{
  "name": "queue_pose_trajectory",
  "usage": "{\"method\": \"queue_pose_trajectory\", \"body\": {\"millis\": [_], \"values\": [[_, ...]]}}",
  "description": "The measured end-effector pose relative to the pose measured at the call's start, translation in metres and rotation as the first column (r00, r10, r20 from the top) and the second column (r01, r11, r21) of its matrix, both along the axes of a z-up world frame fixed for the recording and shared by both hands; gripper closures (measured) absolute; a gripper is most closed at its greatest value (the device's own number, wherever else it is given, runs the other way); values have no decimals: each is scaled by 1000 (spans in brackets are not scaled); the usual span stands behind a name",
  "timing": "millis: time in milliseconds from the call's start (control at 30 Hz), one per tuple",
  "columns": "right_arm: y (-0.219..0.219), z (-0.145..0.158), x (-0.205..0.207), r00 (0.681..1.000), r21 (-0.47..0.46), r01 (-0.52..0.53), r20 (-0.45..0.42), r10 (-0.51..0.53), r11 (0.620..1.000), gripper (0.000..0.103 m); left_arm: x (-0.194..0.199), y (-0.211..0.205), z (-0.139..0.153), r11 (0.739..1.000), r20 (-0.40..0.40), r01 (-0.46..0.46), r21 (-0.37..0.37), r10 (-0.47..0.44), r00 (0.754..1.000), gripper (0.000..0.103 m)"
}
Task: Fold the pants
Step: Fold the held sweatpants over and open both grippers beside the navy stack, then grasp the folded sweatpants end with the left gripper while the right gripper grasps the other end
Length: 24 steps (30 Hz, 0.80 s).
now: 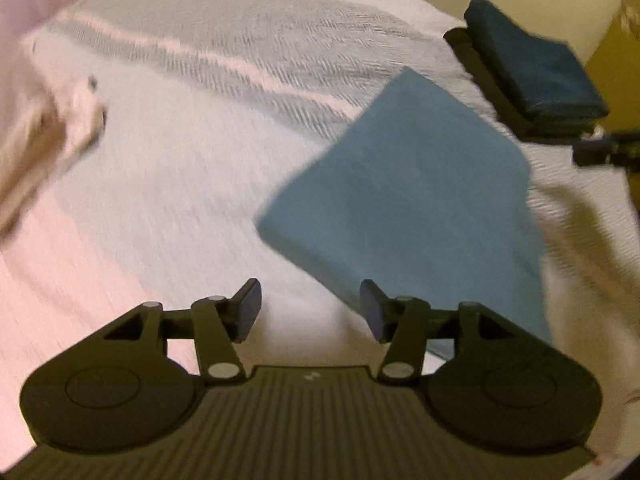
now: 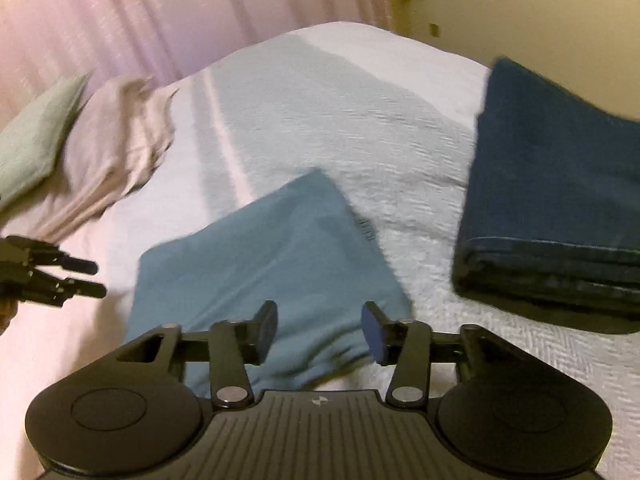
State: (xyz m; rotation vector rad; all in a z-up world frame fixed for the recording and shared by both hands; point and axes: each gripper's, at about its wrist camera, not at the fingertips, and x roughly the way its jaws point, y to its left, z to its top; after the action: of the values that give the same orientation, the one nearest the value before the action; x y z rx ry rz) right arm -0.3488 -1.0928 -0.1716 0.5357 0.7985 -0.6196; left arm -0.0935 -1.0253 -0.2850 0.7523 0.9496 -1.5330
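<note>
We find no text, label, brand or number that we can read in either view. The only sign is a small round white mark on the ribbed body of the right tool (image 2: 319, 330), at the lower middle of its frame; a fainter, blurred white mark sits likewise on the left tool (image 1: 311, 312).

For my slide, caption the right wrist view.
Open right gripper above folded light blue pants on the bed, dark jeans stack alongside.
</note>
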Motion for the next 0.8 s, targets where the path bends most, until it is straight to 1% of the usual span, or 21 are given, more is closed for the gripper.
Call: {"method": "queue_pose_trajectory", "body": {"millis": [100, 133, 200, 233, 267, 300, 333, 367, 400, 433, 467, 500, 533, 567, 600, 633, 667, 700, 733, 767, 800], "values": [[27, -2, -3, 1000, 34, -8, -22, 9, 999, 55, -13, 25, -9, 999, -122, -53, 12, 54, 991, 50], [32, -3, -4, 999, 37, -23, -34, 24, 999, 55, -19, 33, -11, 997, -156, -71, 23, 74, 985, 49], [36, -4, -2, 996, 23, -57, -63, 59, 998, 55, -33, 46, -18, 992, -232, -122, 42, 128, 964, 48], [36, -4, -1, 992, 9, -94, -81, 94, 996, 54, -42, 51, -17, 991, -220, -133, 32, 136, 966, 48], [37, -4, 1, 982, -32, -151, -121, 146, 988, 54, -55, 56, -13, 993, -183, -119, -6, 115, 976, 48], [39, -5, 2, 965, -80, -216, -173, 200, 973, 54, -71, 62, -8, 996, -122, -68, -58, 60, 991, 48], [40, -8, 4, 943, -114, -283, -215, 254, 952, 54, -89, 67, -2, 994, -45, 2, -106, -7, 999, 48], [40, -12, 6, 916, -132, -356, -248, 316, 925, 53, -109, 74, 4, 981, 43, 112, -158, -106, 993, 47], [40, -17, 7, 881, -148, -431, -281, 380, 890, 53, -126, 80, 7, 959, 125, 214, -186, -193, 973, 46], [40, -22, 8, 848, -167, -495, -306, 433, 853, 52, -140, 86, 7, 931, 214, 303, -203, -260, 942, 46], [40, -29, 9, 810, -183, -562, -321, 491, 807, 52, -155, 91, 6, 899, 292, 388, -204, -322, 900, 46], [39, -37, 11, 773, -195, -616, -334, 539, 763, 52, -167, 93, 2, 865, 339, 464, -189, -386, 858, 45], [39, -45, 13, 738, -212, -663, -345, 580, 718, 51, -177, 94, -3, 834, 364, 526, -167, -444, 819, 45], [37, -54, 16, 697, -219, -711, -347, 628, 668, 51, -187, 93, -7, 803, 369, 578, -143, -499, 784, 45], [36, -63, 19, 659, -220, -748, -355, 662, 626, 51, -195, 92, -13, 781, 379, 614, -113, -537, 753, 43], [34, -71, 22, 629, -236, -775, -369, 684, 586, 51, -204, 89, -21, 768, 402, 636, -70, -562, 723, 43], [31, -77, 24, 602, -248, -798, -368, 709, 549, 51, -210, 86, -28, 759, 409, 650, -29, -584, 701, 43], [27, -82, 25, 576, -245, -818, -364, 732, 521, 51, -214, 83, -35, 757, 396, 653, 7, -602, 693, 43], [20, -89, 25, 554, -246, -833, -375, 744, 496, 51, -214, 81, -41, 763, 384, 646, 33, -606, 696, 43], [13, -96, 25, 530, -240, -848, -402, 747, 472, 51, -215, 80, -45, 772, 374, 633, 50, -603, 705, 43], [6, -103, 23, 513, -237, -858, -433, 741, 455, 51, -214, 81, -46, 779, 367, 623, 62, -599, 712, 43]]}}
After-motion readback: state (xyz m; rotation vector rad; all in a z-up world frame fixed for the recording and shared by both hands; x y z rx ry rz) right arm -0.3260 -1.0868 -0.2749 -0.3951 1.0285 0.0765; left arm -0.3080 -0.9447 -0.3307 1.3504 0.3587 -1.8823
